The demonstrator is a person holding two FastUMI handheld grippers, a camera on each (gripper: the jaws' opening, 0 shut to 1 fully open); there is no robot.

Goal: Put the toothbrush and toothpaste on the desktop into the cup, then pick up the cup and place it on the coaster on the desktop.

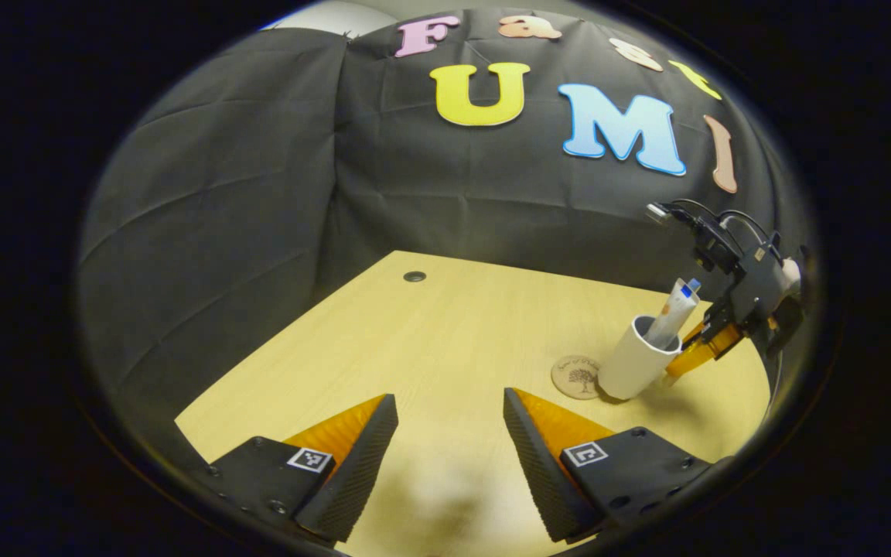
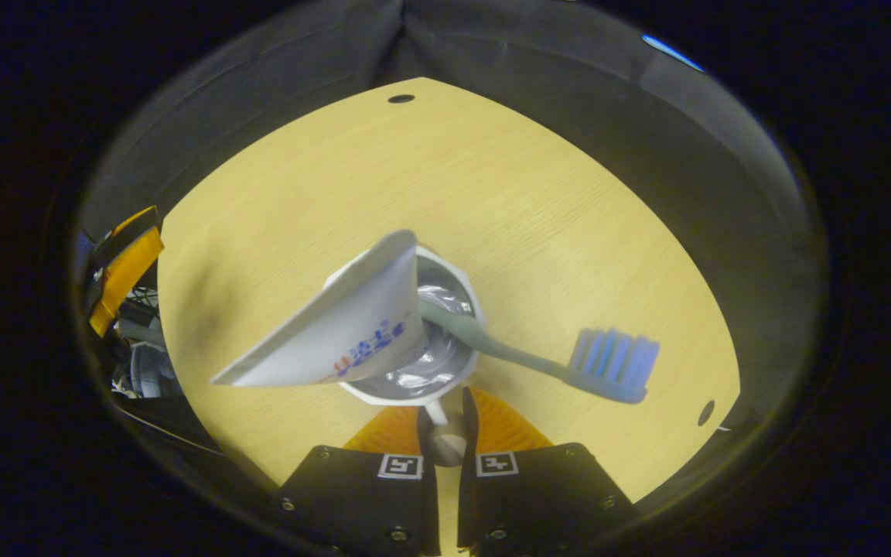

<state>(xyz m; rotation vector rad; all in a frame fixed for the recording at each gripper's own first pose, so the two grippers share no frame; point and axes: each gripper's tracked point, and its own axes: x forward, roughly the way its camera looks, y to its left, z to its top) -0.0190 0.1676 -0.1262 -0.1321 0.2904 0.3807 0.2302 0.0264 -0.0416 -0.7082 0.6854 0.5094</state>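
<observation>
Your right gripper pinches the cup by its handle, with toothbrush and toothpaste inside, so it can go onto the coaster just left. Your left gripper waits spread apart, holding nothing.

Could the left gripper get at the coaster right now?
Probably yes: the left gripper is open over bare desktop, with nothing lying before the coaster; the cup stands just beside it.

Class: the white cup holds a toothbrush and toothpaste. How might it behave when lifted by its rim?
The cup already tilts, so it may swing. The toothbrush and toothpaste lean out, probably making it top-heavy. The right claw pinches a thin rim, which could slip.
</observation>
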